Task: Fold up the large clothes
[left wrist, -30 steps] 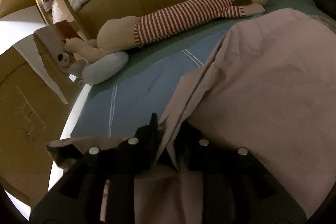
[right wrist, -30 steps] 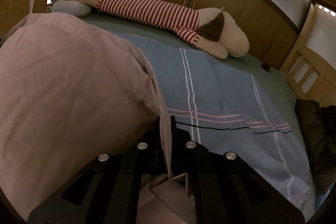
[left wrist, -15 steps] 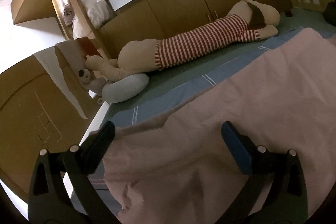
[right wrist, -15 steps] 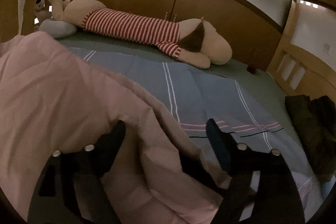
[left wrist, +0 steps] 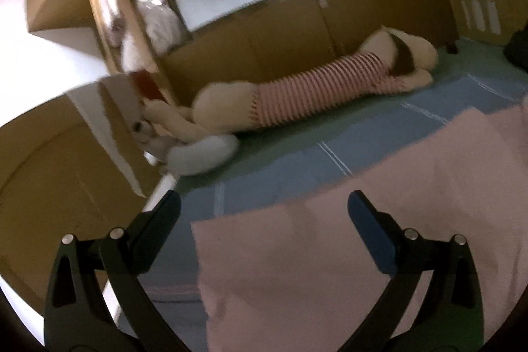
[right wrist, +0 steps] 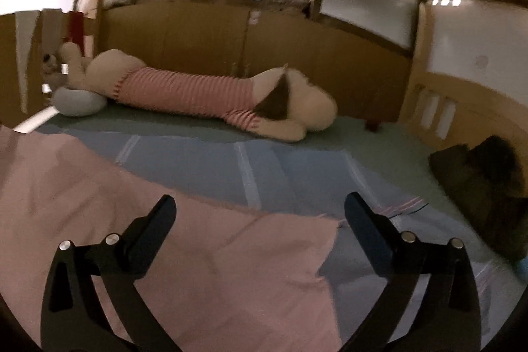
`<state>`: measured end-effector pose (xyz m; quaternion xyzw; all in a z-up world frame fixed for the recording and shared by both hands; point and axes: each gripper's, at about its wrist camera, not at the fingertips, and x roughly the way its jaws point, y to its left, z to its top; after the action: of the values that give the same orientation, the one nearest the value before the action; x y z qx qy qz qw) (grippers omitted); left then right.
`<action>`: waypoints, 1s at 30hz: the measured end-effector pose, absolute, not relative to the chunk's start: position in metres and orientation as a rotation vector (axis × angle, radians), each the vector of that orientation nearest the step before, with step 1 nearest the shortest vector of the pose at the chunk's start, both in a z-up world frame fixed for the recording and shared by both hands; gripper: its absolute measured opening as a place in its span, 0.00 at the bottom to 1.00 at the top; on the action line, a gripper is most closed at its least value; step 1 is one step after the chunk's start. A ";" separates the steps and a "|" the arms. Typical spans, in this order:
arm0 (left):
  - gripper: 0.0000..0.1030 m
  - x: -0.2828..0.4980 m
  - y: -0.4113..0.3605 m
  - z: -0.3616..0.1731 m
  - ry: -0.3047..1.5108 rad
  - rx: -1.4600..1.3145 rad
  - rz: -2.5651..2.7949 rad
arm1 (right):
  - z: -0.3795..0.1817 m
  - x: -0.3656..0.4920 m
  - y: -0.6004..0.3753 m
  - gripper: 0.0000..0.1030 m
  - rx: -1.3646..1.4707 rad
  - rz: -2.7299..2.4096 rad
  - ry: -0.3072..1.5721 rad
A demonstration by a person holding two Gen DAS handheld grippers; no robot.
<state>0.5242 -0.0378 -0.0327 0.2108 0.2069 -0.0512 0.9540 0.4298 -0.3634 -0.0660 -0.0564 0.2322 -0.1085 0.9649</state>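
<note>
1. Since the earlier frames the pink garment (left wrist: 379, 236) has left both grippers: each had a fold of it pinched a second ago, and it now lies spread flat on the blue striped sheet (right wrist: 280, 174), while both views have lifted to show more of the room
2. The long striped plush toy (right wrist: 198, 94) lies along the wooden wall behind the sheet, its legs over a grey cushion (right wrist: 79, 101)
3. A dark bundle (right wrist: 488, 174) sits at the bed's right end
4. The left gripper (left wrist: 264, 207) hangs above the garment's left corner, tilted gently downward, jaws spread wide after just opening, nothing between them
5. The right gripper (right wrist: 260, 210) hangs over the garment's right corner at the same downward tilt, jaws likewise just opened wide, clear of the cloth
</note>
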 end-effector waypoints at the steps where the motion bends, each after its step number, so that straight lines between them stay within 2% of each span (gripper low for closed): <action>1: 0.98 0.524 -0.040 -0.038 0.449 0.430 -0.124 | -0.066 0.429 -0.359 0.99 -0.109 -0.198 0.482; 9: 0.98 0.537 -0.061 -0.100 0.610 0.406 -0.187 | -0.096 0.445 -0.292 0.99 -0.121 -0.006 0.585; 17: 0.98 0.556 -0.064 -0.117 0.653 0.395 -0.143 | -0.138 0.490 -0.291 0.99 -0.054 0.019 0.748; 22: 0.98 0.541 -0.060 -0.104 0.605 0.405 -0.089 | -0.139 0.483 -0.287 0.99 -0.057 0.016 0.734; 25: 0.98 0.511 -0.047 -0.085 0.601 0.351 -0.076 | -0.119 0.464 -0.291 0.99 -0.030 0.011 0.653; 30: 0.98 0.436 -0.011 -0.057 0.642 0.198 -0.120 | -0.080 0.381 -0.319 0.99 0.126 0.012 0.527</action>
<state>0.4359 -0.0109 -0.0570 0.0970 0.3148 -0.0588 0.9424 0.3807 -0.3194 -0.0800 0.0620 0.2604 0.0058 0.9635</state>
